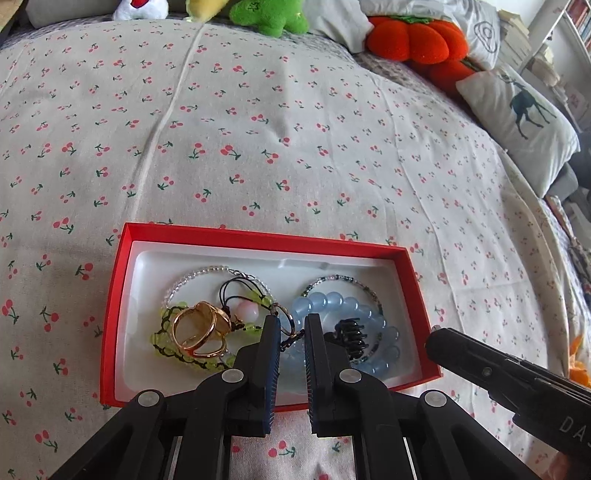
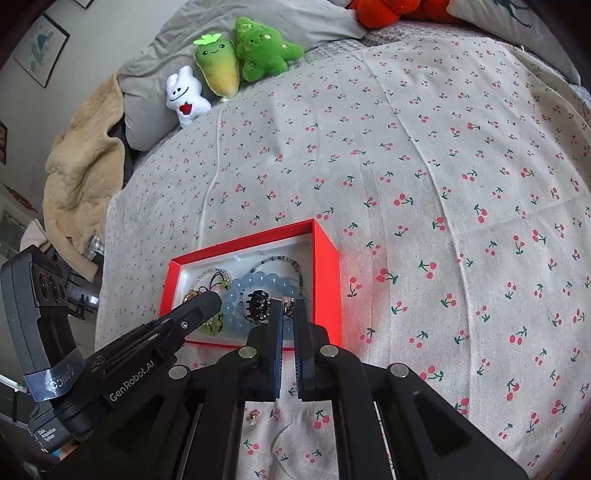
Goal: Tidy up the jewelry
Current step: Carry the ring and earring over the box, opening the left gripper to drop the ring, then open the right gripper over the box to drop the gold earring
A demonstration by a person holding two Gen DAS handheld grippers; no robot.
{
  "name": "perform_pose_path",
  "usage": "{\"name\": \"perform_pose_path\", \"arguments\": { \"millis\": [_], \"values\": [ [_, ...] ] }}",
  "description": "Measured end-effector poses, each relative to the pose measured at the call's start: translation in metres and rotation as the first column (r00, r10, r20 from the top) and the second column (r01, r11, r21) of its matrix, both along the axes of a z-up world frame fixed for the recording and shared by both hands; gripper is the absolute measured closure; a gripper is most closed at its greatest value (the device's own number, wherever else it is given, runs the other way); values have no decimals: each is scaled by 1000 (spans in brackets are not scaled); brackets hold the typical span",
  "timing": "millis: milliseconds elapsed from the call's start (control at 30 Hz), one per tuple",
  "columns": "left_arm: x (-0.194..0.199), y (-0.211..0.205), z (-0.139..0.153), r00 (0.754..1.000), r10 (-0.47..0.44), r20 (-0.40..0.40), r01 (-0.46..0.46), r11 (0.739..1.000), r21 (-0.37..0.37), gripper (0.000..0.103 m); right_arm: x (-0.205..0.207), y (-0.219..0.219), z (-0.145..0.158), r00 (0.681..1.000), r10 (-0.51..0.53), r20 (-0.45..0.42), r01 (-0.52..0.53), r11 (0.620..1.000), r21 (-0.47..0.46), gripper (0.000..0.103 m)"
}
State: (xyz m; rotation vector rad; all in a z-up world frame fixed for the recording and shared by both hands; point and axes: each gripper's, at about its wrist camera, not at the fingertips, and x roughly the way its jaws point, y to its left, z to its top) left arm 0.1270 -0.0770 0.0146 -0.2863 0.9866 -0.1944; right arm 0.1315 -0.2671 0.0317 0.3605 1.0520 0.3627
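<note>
A red box [image 1: 258, 236] with a white liner lies on the cherry-print bedspread. It holds gold rings [image 1: 201, 328], a green bead bracelet [image 1: 166, 332], a clear bead bracelet [image 1: 207, 271], a blue bead bracelet [image 1: 343, 301] and a black hair claw [image 1: 351, 334]. My left gripper [image 1: 291, 325] is over the box, its fingers narrowly apart around a thin ring on a dark cord [image 1: 290, 325]. My right gripper [image 2: 289, 308] is over the box's right part [image 2: 327, 258], its fingers close around a small gold-brown piece [image 2: 289, 308]. A small gold earring [image 2: 254, 415] lies on the spread below it.
Plush toys [image 2: 221, 66], an orange pumpkin cushion [image 1: 417, 35] and a deer-print pillow [image 1: 524, 118] line the far side of the bed. A beige blanket [image 2: 81, 177] hangs at the left edge. The right gripper's body [image 1: 498, 373] reaches in beside the box.
</note>
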Motion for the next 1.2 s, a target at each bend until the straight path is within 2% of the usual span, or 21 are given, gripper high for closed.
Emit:
{"name": "perform_pose_path", "arguments": {
  "millis": [167, 200, 267, 500, 600, 733, 800, 900, 967, 1067, 1200],
  "values": [
    [2, -4, 4, 1000, -8, 21, 7, 1000, 29, 94, 3, 7, 1, 1000, 19, 20, -19, 1000, -15, 98],
    [1, -4, 5, 1000, -10, 21, 9, 999, 31, 91, 4, 9, 1, 999, 21, 25, -21, 1000, -20, 98],
    [-3, -2, 9, 999, -14, 30, 13, 999, 34, 79, 7, 11, 1, 999, 23, 31, -22, 999, -26, 98],
    [-19, 13, 24, 997, -2, 71, -3, 998, 67, 66, 15, 18, 5, 997, 26, 77, -21, 997, -70, 98],
    [-23, 19, 24, 998, 10, 70, -17, 993, 113, 63, 17, 22, 6, 996, 31, 84, -24, 996, -84, 98],
    [-24, 27, 22, 998, 9, 58, -16, 993, 118, 59, 18, 28, 7, 994, 41, 104, -29, 993, -117, 97],
    [-25, 29, 22, 999, 13, 51, -19, 992, 122, 55, 17, 29, 10, 994, 36, 108, -22, 991, -130, 96],
    [-29, 30, 24, 999, 17, 50, -23, 991, 128, 43, 14, 29, 15, 993, 31, 111, -16, 991, -134, 95],
    [-31, 31, 26, 999, 16, 50, -22, 991, 131, 34, 12, 29, 18, 993, 35, 112, -19, 990, -142, 86],
    [-37, 34, 28, 999, 15, 47, -21, 989, 143, 28, 6, 28, 20, 993, 40, 109, -24, 989, -147, 74],
    [-44, 40, 25, 1000, 21, 18, -24, 984, 175, 24, -6, 31, 24, 992, 71, 105, -51, 982, -183, 74]
  ]
}}
